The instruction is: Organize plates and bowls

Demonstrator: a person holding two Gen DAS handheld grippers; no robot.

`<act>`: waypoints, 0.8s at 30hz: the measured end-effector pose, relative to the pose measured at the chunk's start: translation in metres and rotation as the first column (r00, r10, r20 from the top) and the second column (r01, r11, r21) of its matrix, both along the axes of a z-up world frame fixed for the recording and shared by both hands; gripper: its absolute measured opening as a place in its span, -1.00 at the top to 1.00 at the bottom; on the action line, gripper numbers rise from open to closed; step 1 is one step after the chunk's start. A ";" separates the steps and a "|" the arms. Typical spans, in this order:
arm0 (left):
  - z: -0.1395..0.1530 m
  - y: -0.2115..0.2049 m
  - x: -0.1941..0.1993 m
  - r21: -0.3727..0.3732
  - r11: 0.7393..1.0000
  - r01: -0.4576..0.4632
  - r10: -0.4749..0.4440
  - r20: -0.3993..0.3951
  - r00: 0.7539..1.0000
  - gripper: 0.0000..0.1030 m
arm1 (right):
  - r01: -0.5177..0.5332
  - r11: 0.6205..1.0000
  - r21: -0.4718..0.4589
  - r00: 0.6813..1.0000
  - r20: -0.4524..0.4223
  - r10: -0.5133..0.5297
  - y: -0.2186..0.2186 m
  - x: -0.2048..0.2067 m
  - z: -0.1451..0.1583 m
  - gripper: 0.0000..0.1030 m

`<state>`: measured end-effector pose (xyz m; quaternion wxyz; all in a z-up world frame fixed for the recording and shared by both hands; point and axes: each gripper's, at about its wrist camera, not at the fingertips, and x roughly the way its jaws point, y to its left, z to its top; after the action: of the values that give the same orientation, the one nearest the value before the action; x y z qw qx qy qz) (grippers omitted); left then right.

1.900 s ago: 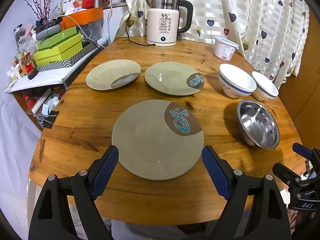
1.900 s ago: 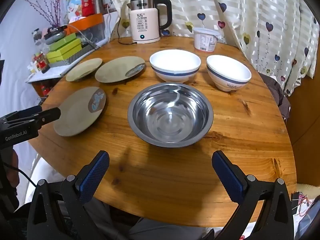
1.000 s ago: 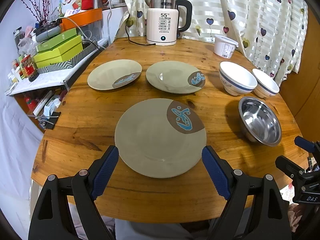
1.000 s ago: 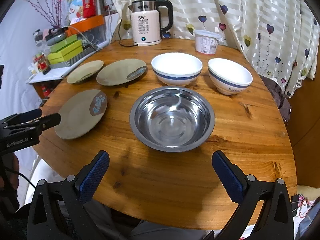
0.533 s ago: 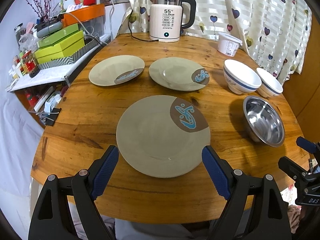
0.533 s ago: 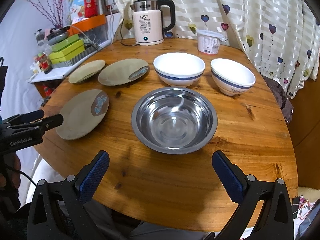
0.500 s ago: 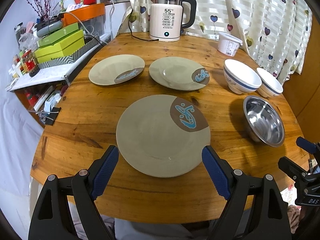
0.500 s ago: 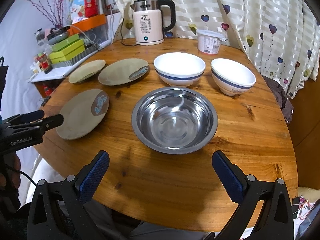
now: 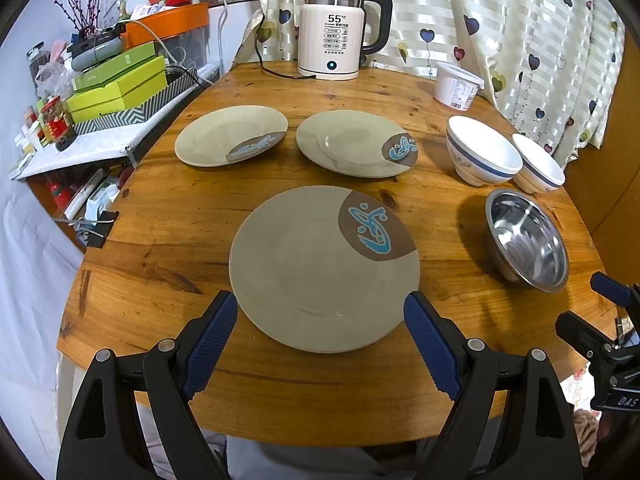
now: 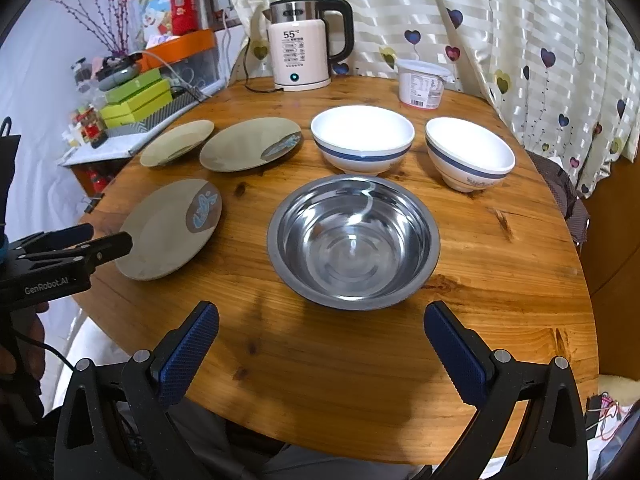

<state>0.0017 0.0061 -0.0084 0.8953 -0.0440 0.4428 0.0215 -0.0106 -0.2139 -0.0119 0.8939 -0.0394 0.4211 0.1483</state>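
Three beige plates with brown-and-blue fish patches lie on the round wooden table (image 9: 168,220): a near plate (image 9: 316,272), a far left plate (image 9: 228,136) and a far middle plate (image 9: 348,144). Two white bowls with blue bands (image 10: 362,138) (image 10: 470,152) stand behind a steel bowl (image 10: 354,240). My left gripper (image 9: 320,336) is open and empty, its jaws on either side of the near plate's front edge. My right gripper (image 10: 320,348) is open and empty just in front of the steel bowl.
A white electric kettle (image 9: 340,36) and a white plastic tub (image 9: 456,86) stand at the table's back. A side shelf with green boxes (image 9: 120,80) is at the left. A curtain (image 10: 500,32) hangs behind. The table edge is close below both grippers.
Both grippers have drifted slightly; the plates and bowls stay where they were. Both grippers stay open.
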 end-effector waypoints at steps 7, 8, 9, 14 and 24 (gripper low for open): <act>0.001 -0.003 -0.001 -0.012 1.000 0.019 -0.019 0.004 1.000 -0.66 | -0.001 1.000 0.000 1.000 0.000 0.001 0.001 0.000 0.000 -1.00; 0.002 -0.004 -0.001 -0.013 1.000 0.020 -0.020 0.004 1.000 -0.66 | 0.000 1.000 0.000 1.000 0.000 0.000 0.001 0.000 0.000 -1.00; 0.002 -0.003 -0.001 -0.015 1.000 0.021 -0.021 0.004 1.000 -0.66 | 0.000 1.000 0.001 1.000 0.000 0.000 0.001 0.000 0.000 -1.00; 0.002 -0.004 -0.002 -0.017 1.000 0.019 -0.019 0.002 1.000 -0.66 | 0.004 1.000 0.000 1.000 0.007 -0.004 0.001 -0.001 0.001 -1.00; 0.002 -0.003 -0.003 -0.018 1.000 0.015 -0.015 0.001 1.000 -0.66 | 0.010 1.000 0.004 1.000 0.011 -0.010 -0.002 -0.001 0.001 -1.00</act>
<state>-0.0015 0.0032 -0.0065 0.8952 -0.0485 0.4429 0.0106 -0.0118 -0.2159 -0.0105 0.8970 -0.0363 0.4163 0.1443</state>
